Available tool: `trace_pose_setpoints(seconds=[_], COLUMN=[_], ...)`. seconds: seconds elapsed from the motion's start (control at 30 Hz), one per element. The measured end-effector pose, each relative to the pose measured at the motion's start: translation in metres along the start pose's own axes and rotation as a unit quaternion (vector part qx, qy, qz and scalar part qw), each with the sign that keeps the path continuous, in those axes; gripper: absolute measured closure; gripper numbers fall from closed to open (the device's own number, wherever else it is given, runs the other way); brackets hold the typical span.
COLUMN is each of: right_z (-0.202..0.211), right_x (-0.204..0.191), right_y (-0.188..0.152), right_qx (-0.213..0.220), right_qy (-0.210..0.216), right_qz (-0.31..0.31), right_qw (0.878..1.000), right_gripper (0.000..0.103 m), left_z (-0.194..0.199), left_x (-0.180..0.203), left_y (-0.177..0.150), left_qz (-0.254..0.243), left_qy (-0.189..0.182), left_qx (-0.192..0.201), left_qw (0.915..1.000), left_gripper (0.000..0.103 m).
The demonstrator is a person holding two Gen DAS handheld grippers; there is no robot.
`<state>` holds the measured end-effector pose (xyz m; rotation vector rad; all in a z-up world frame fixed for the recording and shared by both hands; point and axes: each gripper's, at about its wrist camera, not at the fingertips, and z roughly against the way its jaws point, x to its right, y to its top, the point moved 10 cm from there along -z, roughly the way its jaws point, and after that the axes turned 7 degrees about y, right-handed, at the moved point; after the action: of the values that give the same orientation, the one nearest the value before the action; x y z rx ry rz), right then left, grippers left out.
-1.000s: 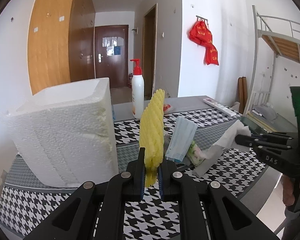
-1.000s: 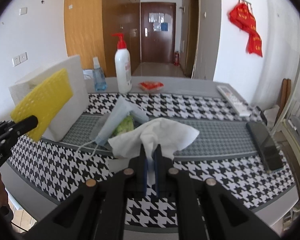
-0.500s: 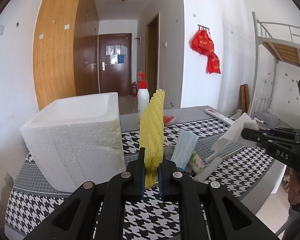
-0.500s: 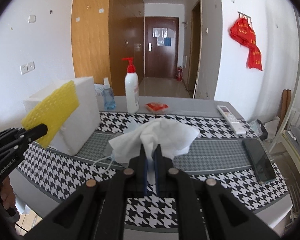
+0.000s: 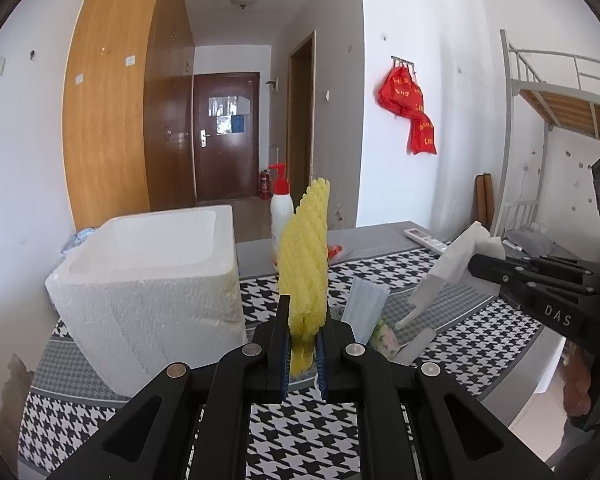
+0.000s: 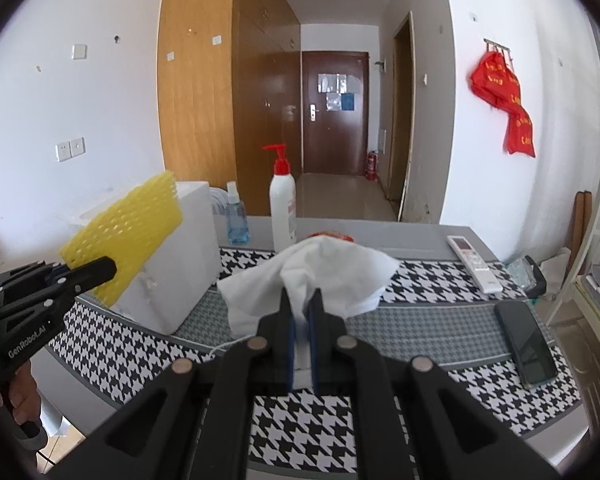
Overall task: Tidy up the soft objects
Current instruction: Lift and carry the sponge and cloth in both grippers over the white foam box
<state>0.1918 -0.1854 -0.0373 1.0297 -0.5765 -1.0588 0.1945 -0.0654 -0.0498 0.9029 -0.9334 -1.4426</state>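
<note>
My left gripper (image 5: 303, 344) is shut on a yellow foam net sleeve (image 5: 305, 264), held upright above the table; the sleeve also shows in the right wrist view (image 6: 128, 236). My right gripper (image 6: 301, 320) is shut on a white tissue (image 6: 320, 276), lifted above the table; the tissue shows at the right in the left wrist view (image 5: 456, 264). A white foam box (image 5: 152, 280), open at the top, stands on the table to the left of both grippers. A blue face mask (image 5: 366, 308) and a small floral packet (image 5: 386, 338) lie on the table below.
On the houndstooth tablecloth (image 6: 420, 320) stand a white pump bottle with a red top (image 6: 283, 208) and a blue spray bottle (image 6: 236, 220). A red packet (image 6: 332, 235), a white remote (image 6: 474, 264) and a black phone (image 6: 526, 342) lie to the right. The table's front edge is close.
Both grippers have risen and drawn back from the table with their objects still held. The foam box's open top has come into view from above.
</note>
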Motion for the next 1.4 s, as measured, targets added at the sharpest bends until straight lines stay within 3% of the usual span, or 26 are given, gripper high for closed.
trace_pose_setpoints(seconds=[0.63, 1.4], right_z=[0.002, -0.018], right_x=[-0.016, -0.074], right_y=[0.044, 0.071], right_qx=[0.044, 0.056], right_qy=[0.028, 0.108], right_qz=[0.011, 0.044], right_qw=[0.999, 0.992], right_gripper=[0.095, 0.095], left_z=[0.000, 0.008], left_x=[-0.013, -0.069], left_y=[0.051, 0.061], left_qz=[-0.001, 0.028], left_qy=[0.017, 0.087], left_qx=[0.033, 0.036], left_qw=[0.9993, 0.9952], left_gripper=[0.092, 0.092])
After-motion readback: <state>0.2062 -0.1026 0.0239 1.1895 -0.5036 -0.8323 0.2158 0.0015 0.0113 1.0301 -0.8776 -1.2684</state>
